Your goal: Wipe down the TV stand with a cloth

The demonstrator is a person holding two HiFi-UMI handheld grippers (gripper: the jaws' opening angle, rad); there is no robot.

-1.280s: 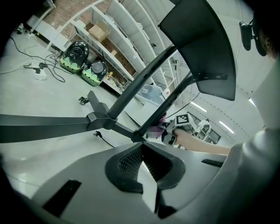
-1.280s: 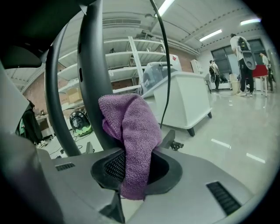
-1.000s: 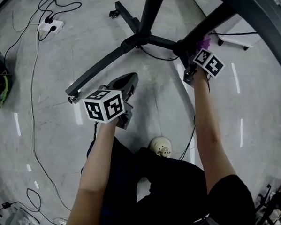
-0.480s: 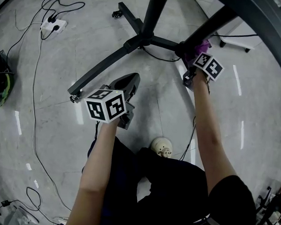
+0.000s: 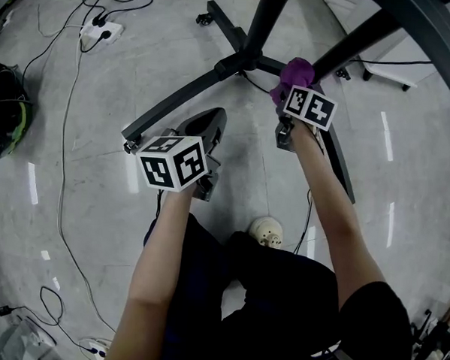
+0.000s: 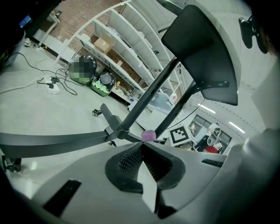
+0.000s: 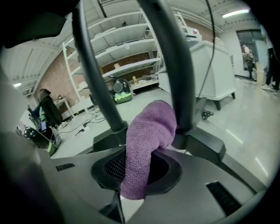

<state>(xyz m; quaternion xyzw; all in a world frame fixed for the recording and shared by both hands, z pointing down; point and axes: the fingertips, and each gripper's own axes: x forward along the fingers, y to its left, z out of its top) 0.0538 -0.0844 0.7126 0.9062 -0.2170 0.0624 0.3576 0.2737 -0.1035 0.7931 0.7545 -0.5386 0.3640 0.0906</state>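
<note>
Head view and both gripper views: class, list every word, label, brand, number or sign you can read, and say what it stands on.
No readable words or numbers in any view.
Left marker cube: black-and-white square patterns only, no letters.
Right marker cube: the same.
Purple cloth: no tag visible.
Cardboard box: too small to read.

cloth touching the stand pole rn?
Touching. The right gripper view shows the cloth, held in the right gripper, bent over with its end pressed against the stand's pole, with no gap.
</note>
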